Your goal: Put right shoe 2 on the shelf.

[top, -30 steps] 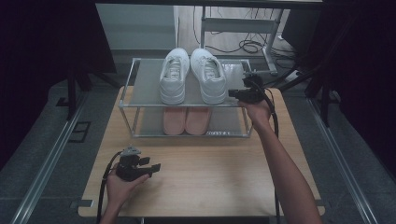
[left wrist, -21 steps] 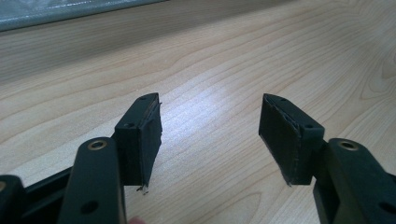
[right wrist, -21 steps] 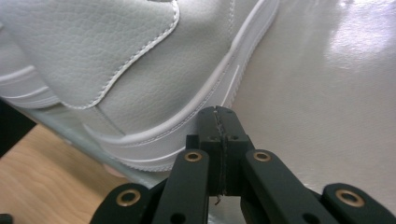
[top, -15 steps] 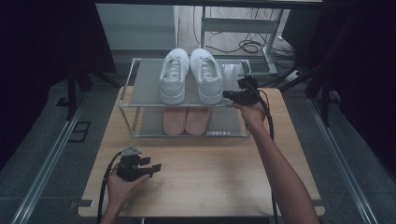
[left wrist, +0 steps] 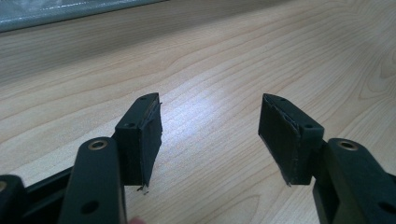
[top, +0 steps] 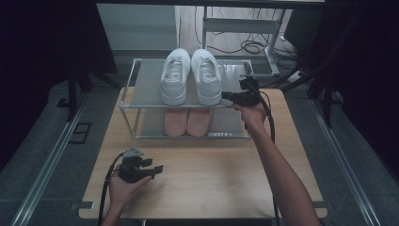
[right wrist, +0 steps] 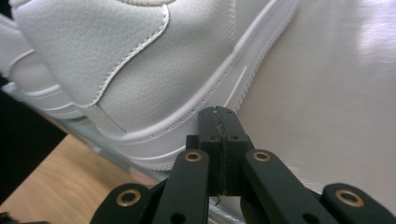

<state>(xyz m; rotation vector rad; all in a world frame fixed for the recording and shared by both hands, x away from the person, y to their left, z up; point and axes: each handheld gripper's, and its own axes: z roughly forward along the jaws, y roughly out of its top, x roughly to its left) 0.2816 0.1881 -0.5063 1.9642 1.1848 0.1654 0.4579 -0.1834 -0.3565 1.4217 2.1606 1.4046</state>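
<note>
Nearest, at 7 o'clock on the wooden table (top: 211, 183): left gripper (top: 157, 168), held in the left hand (top: 123, 188), jaws spread wide apart with nothing between them, pointing toward 3 o'clock across the board. Seen in the left gripper view as 2 black pads (left wrist: 144, 140) hovering low over bare wood grain.

Farther out, toward 12 o'clock: a 2-tier metal shoe rack (top: 141, 89) standing on the far half of the table. On the lower tier, 1 pair of pink shoes (top: 186, 121), side by side, toes toward the near edge. On the upper tier, 1 pair of white sneakers (top: 190, 77), side by side and just about touching each other.

At roughly 2 o'clock, level with the upper tier: right gripper (top: 227, 96), carried by the right hand (top: 253, 113), jaws pressed fully together and clamped on nothing. Tip pointing toward 9 o'clock, right at the outer sole edge of the right-hand white sneaker (right wrist: 154, 70); touching or a hair short, impossible to tell. Closed tip (right wrist: 218, 122) resting just over the grey shelf surface (right wrist: 336, 93).
</note>
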